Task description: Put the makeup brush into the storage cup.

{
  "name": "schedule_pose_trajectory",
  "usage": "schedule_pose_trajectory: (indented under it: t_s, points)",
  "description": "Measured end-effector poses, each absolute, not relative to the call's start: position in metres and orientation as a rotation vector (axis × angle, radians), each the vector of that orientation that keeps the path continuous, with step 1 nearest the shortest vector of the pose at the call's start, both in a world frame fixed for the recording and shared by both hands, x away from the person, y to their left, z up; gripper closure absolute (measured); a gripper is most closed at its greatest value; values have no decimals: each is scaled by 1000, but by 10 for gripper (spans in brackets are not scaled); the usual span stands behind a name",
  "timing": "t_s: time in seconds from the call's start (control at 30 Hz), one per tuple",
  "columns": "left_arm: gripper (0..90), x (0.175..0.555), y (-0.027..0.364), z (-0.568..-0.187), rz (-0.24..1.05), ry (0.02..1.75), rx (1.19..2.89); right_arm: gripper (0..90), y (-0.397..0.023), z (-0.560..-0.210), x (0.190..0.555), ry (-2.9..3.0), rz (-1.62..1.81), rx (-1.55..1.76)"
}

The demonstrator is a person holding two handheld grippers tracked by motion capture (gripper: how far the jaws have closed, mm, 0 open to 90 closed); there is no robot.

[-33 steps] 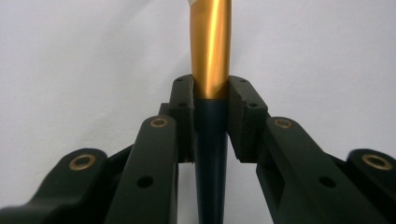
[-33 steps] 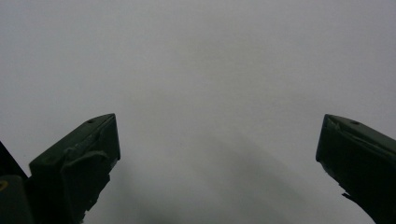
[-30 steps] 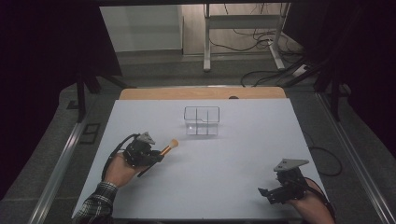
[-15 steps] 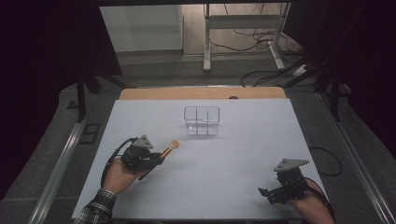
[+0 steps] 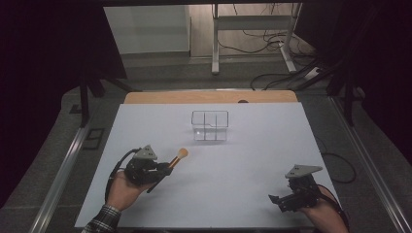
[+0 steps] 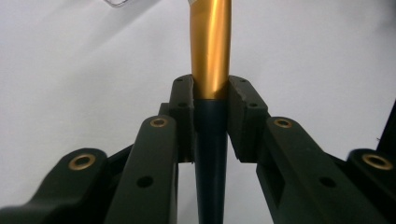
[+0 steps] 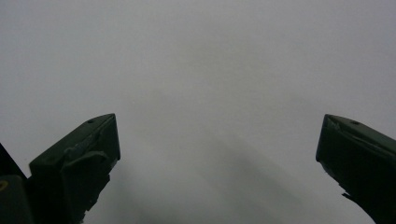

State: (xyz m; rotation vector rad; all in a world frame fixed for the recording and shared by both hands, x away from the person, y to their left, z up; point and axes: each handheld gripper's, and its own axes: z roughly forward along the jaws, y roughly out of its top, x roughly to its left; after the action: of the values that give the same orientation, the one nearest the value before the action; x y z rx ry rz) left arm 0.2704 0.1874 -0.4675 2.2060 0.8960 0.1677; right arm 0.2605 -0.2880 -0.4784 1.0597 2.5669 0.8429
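Observation:
My left gripper [image 5: 163,171] is at the front left of the white table [image 5: 257,150], shut on a brush [image 5: 178,157] with a gold ferrule and a dark handle. Its round tan head points toward the clear divided box [image 5: 210,125] further back. In the left gripper view the pads [image 6: 183,100] press the brush [image 6: 210,42] where gold meets dark blue, and a corner of the clear box [image 6: 114,3] shows at the top edge. My right gripper [image 5: 278,201] is at the front right, open, with only bare table between its jaws [image 7: 217,140].
A wooden strip [image 5: 209,97] runs along the table's far edge. Beyond it stand a metal stand's legs [image 5: 252,34] and loose cables on the floor. Dark rails flank the table on both sides.
My left hand has drawn a little toward the near edge with the brush still gripped. The right hand has kept still.

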Motion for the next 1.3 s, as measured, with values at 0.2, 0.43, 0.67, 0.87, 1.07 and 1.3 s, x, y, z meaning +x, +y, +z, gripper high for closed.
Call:
schedule_pose_trajectory:
  t_s: [0.2, 0.43, 0.67, 0.87, 1.07, 1.3]
  points:
    - [737, 263, 183, -465, 160, 884, 2167, 1, -288, -477, 260, 2555, 859, 1052]
    - [738, 255, 180, -462, 159, 878, 2112, 0, -288, -476, 260, 2548, 865, 1050]
    - [738, 249, 177, -461, 147, 859, 2086, 0, -289, -475, 260, 2536, 881, 1051]
    - [738, 243, 172, -461, 143, 851, 2080, 0, -289, -474, 260, 2528, 903, 1048]
    - [738, 237, 168, -460, 139, 847, 2060, 0, -289, -472, 260, 2521, 934, 1038]
    - [738, 229, 165, -459, 138, 840, 2040, 0, -287, -468, 259, 2492, 998, 1029]
